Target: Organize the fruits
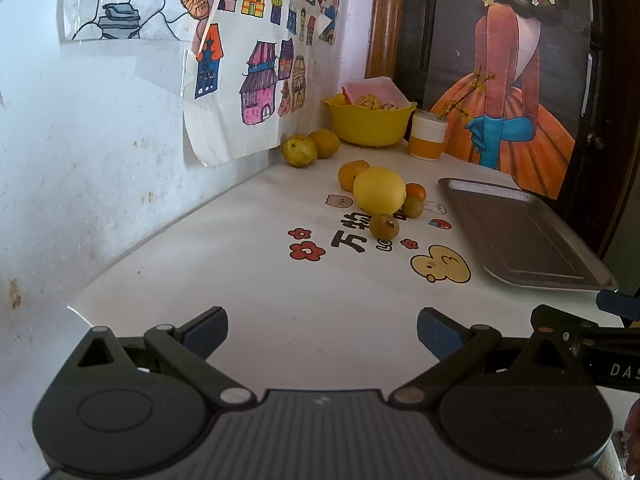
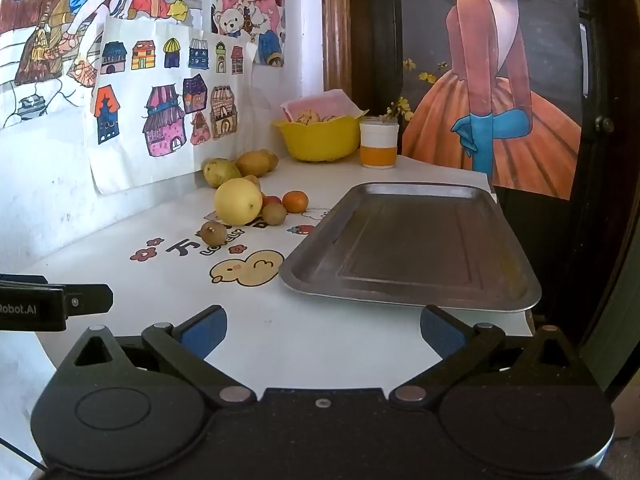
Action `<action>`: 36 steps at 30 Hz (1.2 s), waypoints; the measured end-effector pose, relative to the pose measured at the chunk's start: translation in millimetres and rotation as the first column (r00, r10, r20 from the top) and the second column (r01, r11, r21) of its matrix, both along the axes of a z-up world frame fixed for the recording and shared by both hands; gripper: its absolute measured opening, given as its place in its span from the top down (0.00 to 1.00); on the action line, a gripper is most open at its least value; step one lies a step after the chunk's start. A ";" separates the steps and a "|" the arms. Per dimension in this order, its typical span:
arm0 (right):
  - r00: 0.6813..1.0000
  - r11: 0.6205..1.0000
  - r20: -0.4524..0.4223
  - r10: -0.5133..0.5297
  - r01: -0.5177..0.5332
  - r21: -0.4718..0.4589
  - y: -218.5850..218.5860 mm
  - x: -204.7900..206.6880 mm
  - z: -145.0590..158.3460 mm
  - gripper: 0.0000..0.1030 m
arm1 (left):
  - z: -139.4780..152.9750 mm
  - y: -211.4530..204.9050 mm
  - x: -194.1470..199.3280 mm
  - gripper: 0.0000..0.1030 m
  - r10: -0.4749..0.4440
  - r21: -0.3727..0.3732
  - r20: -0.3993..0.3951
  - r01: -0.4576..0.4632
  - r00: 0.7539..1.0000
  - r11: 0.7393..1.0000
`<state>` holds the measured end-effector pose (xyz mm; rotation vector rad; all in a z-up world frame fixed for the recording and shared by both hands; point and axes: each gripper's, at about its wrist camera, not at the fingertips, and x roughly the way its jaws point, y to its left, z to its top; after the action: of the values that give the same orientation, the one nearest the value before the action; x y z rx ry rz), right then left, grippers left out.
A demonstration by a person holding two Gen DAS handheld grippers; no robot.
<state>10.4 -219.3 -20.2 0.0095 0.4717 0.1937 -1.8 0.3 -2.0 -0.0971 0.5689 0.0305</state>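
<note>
Both the left gripper (image 1: 322,330) and the right gripper (image 2: 323,330) are wide and hold nothing above the bench's (image 1: 248,280) near edge, while the big yellow fruit (image 1: 379,190) sits mid-bench beside the metal tray (image 2: 416,248).

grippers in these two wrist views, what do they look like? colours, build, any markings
Both match: the left gripper and right gripper have black linkage arms with silver pivot pins, round black housings, and blue pads on the fingers. White lettering shows on each gripper's body in the other's view, only partly readable. No sleeves visible.
</note>
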 end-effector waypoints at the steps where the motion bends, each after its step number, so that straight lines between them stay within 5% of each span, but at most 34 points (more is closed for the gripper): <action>1: 1.000 1.000 0.000 0.001 -0.001 0.000 -0.2 0.3 0.3 0.01 | 0.0 -0.2 -0.3 0.00 -0.001 0.001 0.000 0.001 1.000 1.000; 24: 1.000 1.000 -0.001 0.006 -0.006 -0.003 2.1 2.1 1.2 0.01 | 1.1 0.8 2.1 0.00 -0.001 0.014 -0.004 0.001 1.000 1.000; 36: 0.976 0.976 -0.041 0.213 -0.212 0.042 1.3 78.6 44.7 0.01 | 24.0 4.2 44.5 0.00 -0.036 0.087 -0.013 0.037 0.999 0.996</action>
<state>89.1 -218.0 24.5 -0.0001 0.5140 0.4131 42.7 4.5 22.0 -0.0017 0.5803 0.0199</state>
